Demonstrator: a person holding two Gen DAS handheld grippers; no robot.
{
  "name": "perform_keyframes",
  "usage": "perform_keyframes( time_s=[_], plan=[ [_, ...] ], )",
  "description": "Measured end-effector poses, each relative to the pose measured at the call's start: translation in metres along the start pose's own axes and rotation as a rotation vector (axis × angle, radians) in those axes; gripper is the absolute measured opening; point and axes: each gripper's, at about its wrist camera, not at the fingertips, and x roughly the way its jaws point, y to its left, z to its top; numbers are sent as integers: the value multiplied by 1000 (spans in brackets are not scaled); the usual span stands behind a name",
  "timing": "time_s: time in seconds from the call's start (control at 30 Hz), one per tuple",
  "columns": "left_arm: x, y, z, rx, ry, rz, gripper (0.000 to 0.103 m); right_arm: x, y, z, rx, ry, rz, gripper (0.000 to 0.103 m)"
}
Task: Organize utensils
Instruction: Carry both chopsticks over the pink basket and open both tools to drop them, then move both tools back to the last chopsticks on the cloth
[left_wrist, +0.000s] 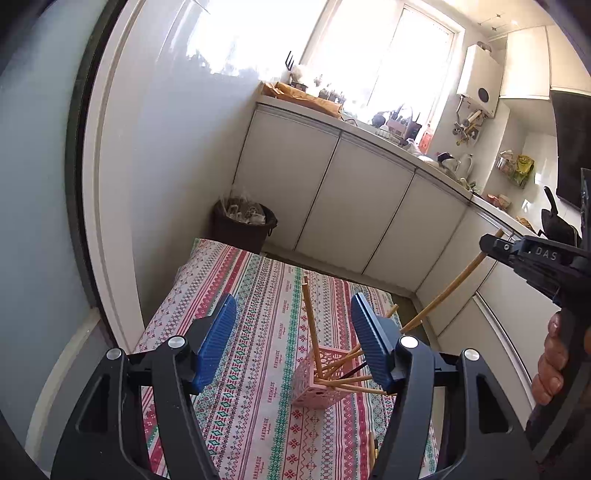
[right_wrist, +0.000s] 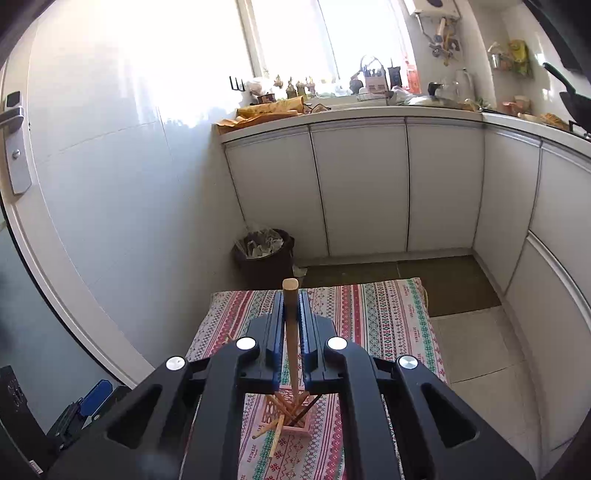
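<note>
A pink perforated holder (left_wrist: 317, 384) stands on the patterned tablecloth (left_wrist: 258, 406) with several wooden chopsticks leaning in it. My left gripper (left_wrist: 293, 343) is open above and just behind the holder, holding nothing. My right gripper (right_wrist: 291, 321) is shut on a wooden chopstick (right_wrist: 291, 332), held upright with its lower end in the pink holder (right_wrist: 291, 417). In the left wrist view the right gripper (left_wrist: 491, 245) comes in from the right holding that chopstick (left_wrist: 443, 295) slanted down toward the holder. One chopstick (right_wrist: 275, 443) lies on the cloth in front of the holder.
The small table ends close beyond the holder. A dark waste bin (right_wrist: 264, 254) stands on the floor behind it by the white wall. White cabinets (right_wrist: 369, 192) and a cluttered counter run along the back and right.
</note>
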Motion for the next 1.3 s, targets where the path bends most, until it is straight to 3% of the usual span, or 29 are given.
perform_keyframes(
  time_s=[0.2, 0.27, 0.53, 0.7, 0.83, 0.93, 1.17, 1.3],
  plan=[
    [-3, 6, -2, -1, 4, 5, 61, 43, 6, -19, 2, 58, 3, 12],
    [-5, 7, -1, -5, 2, 5, 61, 49, 3, -25, 14, 66, -9, 52],
    [-5, 4, -2, -10, 9, -8, 61, 26, -10, -27, 23, 23, -42, 54],
    [-5, -4, -7, -1, 16, -15, 65, 15, -15, -32, 18, 19, -61, 61],
    [-5, -9, -10, 4, 24, -14, 82, 2, -23, -45, 32, -19, -113, 93],
    [-8, -14, -13, 22, 31, -15, 84, -8, -31, -57, 37, -41, -145, 96],
    [-16, -32, -28, 95, 69, -30, 96, -32, -63, -104, 75, 11, -198, 96],
    [-10, -52, -49, 175, 163, -59, 96, -42, -100, -145, 114, 101, -264, 96]
  ],
)
